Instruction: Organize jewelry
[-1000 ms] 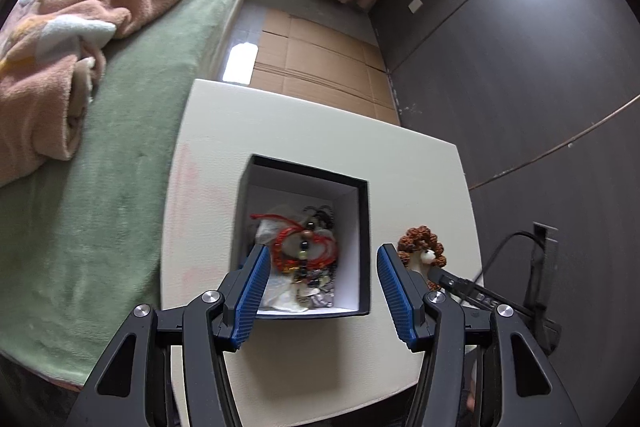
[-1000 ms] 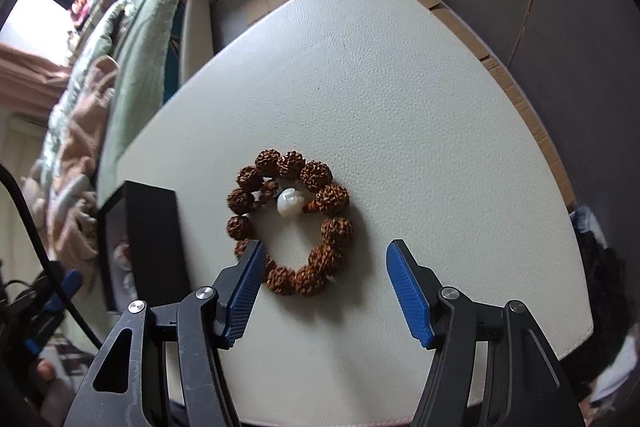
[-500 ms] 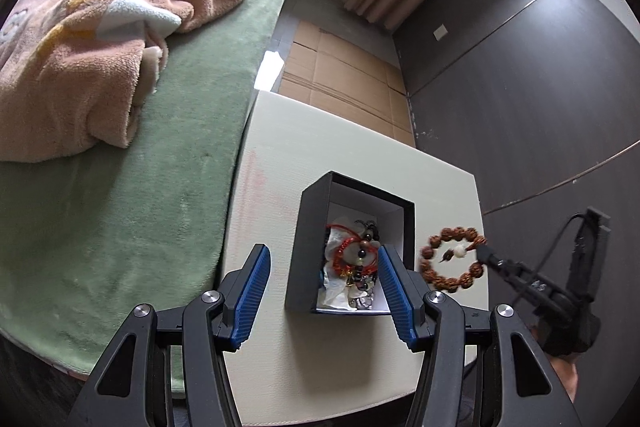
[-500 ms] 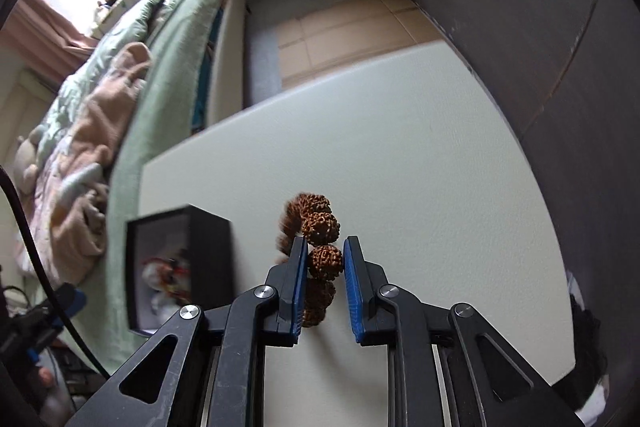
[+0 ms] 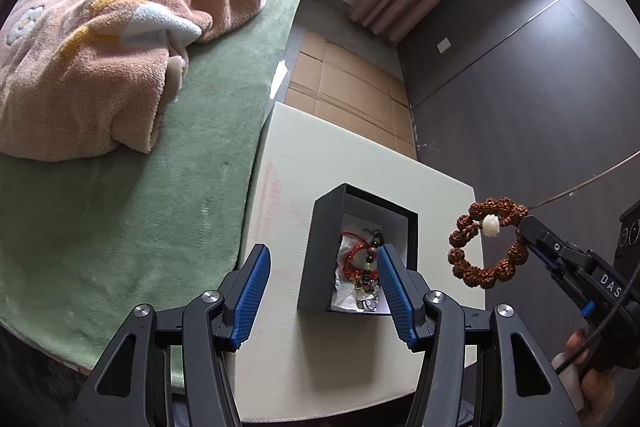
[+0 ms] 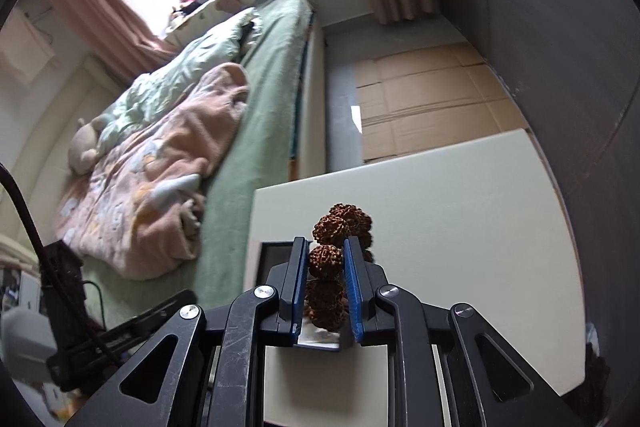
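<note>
A brown knobbly bead bracelet point(image 5: 486, 242) with one white bead hangs in the air to the right of the black box, with my right gripper point(image 5: 524, 227) shut on it. In the right wrist view its blue pads clamp one bead of the bracelet point(image 6: 327, 261), and the gripper point(image 6: 326, 259) is well above the white table point(image 6: 460, 227). The black jewelry box point(image 5: 360, 251) stands open on the table point(image 5: 320, 167), with red cord bracelets and dark beads inside. My left gripper point(image 5: 322, 263) hovers open above the box's near side, holding nothing.
A bed with a green cover point(image 5: 140, 207) and a pink blanket point(image 5: 100, 39) runs along the table's left edge. A dark wall point(image 5: 540, 87) stands right of the table. Cardboard sheets point(image 5: 348, 83) cover the floor beyond it. A hand point(image 5: 592, 383) holds the right gripper's handle.
My right gripper shut on the brown bracelet where it lay on the table and lifted it into the air. My left gripper drew back from the box, staying open.
</note>
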The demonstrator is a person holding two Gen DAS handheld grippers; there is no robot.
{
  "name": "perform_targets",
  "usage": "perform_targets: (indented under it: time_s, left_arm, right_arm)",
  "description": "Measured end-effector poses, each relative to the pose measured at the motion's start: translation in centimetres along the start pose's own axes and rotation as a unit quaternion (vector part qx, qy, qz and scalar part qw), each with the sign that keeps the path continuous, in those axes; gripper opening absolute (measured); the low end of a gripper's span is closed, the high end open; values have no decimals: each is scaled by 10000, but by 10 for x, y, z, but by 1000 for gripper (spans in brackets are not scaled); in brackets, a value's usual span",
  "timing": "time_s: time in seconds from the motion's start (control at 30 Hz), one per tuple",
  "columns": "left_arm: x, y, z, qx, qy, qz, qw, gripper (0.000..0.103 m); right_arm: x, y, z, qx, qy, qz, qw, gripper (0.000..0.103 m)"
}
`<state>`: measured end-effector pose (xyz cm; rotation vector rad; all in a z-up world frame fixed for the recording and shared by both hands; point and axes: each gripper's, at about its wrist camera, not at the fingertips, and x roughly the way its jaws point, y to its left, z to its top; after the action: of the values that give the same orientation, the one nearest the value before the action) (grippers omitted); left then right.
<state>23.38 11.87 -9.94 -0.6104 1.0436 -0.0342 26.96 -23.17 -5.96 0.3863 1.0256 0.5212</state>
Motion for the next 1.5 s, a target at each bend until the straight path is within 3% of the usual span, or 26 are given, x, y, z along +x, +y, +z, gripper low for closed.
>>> perform_targets:
  time_s: [0.3,0.37,0.4,0.43,0.47,0.6,0.7,0.93,1.03,1.07,1.23,1.27,1.3,1.33,1.47,1.5]
  left_arm:
    - [-11,14,1,-117,-82,110,9998,57]
    - [-13,15,2,-136,-90,116,9998,57]
    - [-14,15,1,-124,-98,113,9998,57]
    - [-15,15,1,-99,-109,119,9998,57]
    - [-14,14,1,-81,-114,130,9998,57]
    - [-12,8,0,31,-82,100,9999,57]
    - [-10,0,-3,138,-63,38,9999,57]
    - [-18,-17,-12,417,-234,75,9988,57]
    - [-25,-27,-17,674,-305,165,9971,57]
    - [-28,-32,-19,797,-325,194,9961,57]
    - [-49,-57,-38,1435,-653,403,9867,83]
    - [-55,-63,-43,1567,-739,432,9839,88]
    - [-59,-68,-47,1665,-792,457,9818,90]
    - [-64,-72,-51,1751,-838,488,9798,91]
    - [-81,-87,-68,1990,-982,544,9736,94]
    - [-86,-89,-72,2022,-1010,538,9726,94]
  right_arm:
    - [38,32,-14,-116,335,553,9978,19]
    - [55,26,-17,-164,494,311,9982,19]
    - [63,21,-20,-102,638,108,9979,23]
    - [70,12,-22,20,794,3,9968,33]
    - [73,3,-25,168,892,45,9959,38]
    - [63,-14,-30,318,822,197,9959,42]
    - [50,-22,-30,377,676,190,9968,54]
    - [23,-34,-38,462,565,124,9973,56]
    - [9,-38,-43,498,447,-11,9978,71]
    - [2,-39,-44,492,386,-36,9980,71]
    - [-23,-40,-53,449,228,-102,9987,74]
    - [-29,-39,-55,426,200,-120,9988,77]
    - [-34,-39,-57,420,165,-105,9989,87]
    - [-39,-38,-59,416,129,-93,9990,94]
    - [-63,-32,-69,287,-94,-233,9993,96]
    - [-68,-31,-72,260,-145,-221,9993,100]
